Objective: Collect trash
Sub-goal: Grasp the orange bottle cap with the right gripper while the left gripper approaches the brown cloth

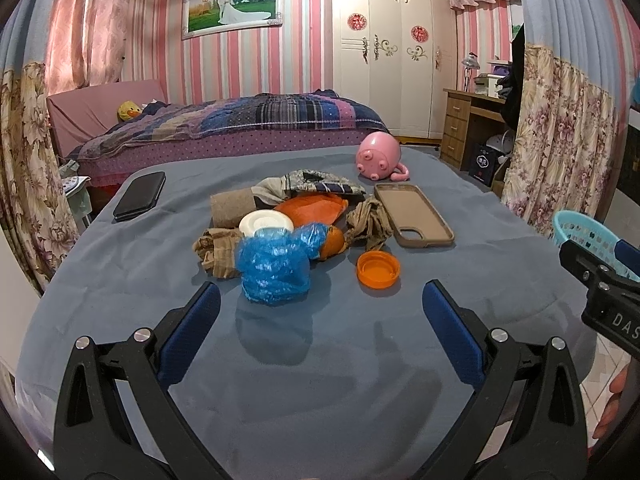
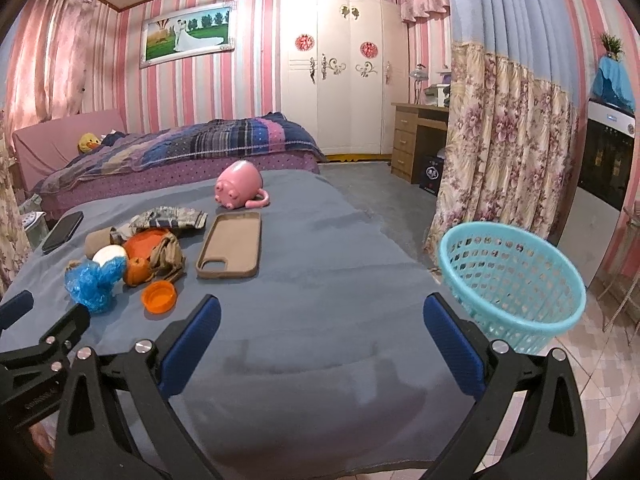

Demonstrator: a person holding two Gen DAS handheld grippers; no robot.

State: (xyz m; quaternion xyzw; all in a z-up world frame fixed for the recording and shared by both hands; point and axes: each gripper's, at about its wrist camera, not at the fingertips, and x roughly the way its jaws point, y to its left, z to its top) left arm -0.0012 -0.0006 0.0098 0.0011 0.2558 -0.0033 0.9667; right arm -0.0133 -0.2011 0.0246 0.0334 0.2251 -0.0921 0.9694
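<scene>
A pile of trash lies on the grey-blue table: a crumpled blue plastic bag, an orange lid, a white lid, orange peel, an orange wrapper, a cardboard tube and crumpled brown stockings. My left gripper is open and empty, just short of the blue bag. My right gripper is open and empty over bare cloth, right of the pile. A turquoise basket stands at the table's right edge.
A brown phone case, a pink pig mug, a black phone and patterned cloth also lie on the table. A bed stands behind, a floral curtain to the right, tiled floor below the basket.
</scene>
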